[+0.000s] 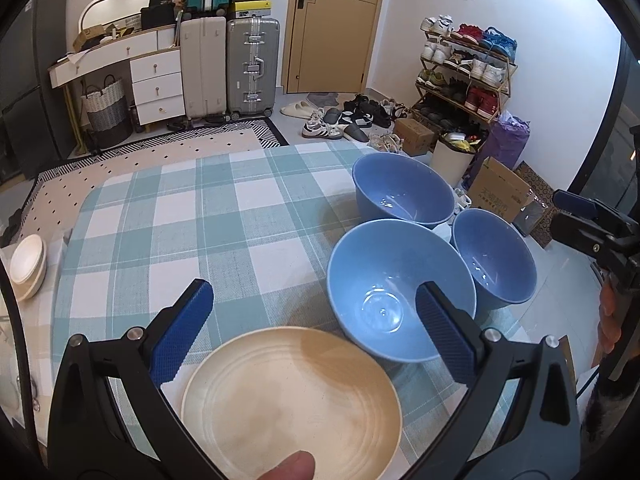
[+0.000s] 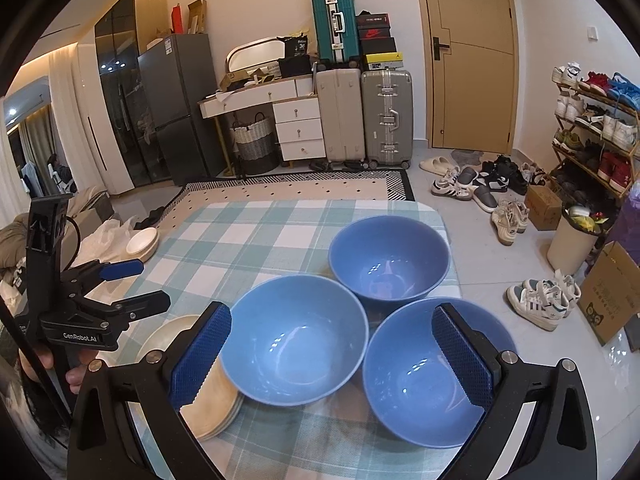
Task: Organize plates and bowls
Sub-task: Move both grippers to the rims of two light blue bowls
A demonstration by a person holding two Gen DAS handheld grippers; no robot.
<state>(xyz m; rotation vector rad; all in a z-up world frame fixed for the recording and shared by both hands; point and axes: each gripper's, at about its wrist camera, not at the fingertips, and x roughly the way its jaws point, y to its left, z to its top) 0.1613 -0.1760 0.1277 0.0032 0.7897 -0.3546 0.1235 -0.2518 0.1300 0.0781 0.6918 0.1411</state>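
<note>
A teal and white checked tablecloth [image 2: 256, 240] is covering the table, and a patterned rug [image 2: 304, 188] is lying on the floor beyond it. Against the far wall a beige suitcase [image 2: 341, 114] and a silver suitcase [image 2: 387, 118] are standing side by side, with a teal suitcase [image 2: 334, 24] and shoe boxes [image 2: 378, 42] sitting on top. A white drawer unit [image 2: 300, 128] is standing just left of them, beside a woven basket [image 2: 254, 142]. A shoe rack [image 2: 592, 128] is filling the right wall, loose shoes [image 2: 476, 184] are lying near the closed door [image 2: 472, 52], and a cardboard box [image 2: 612, 292] is resting on the floor.
</note>
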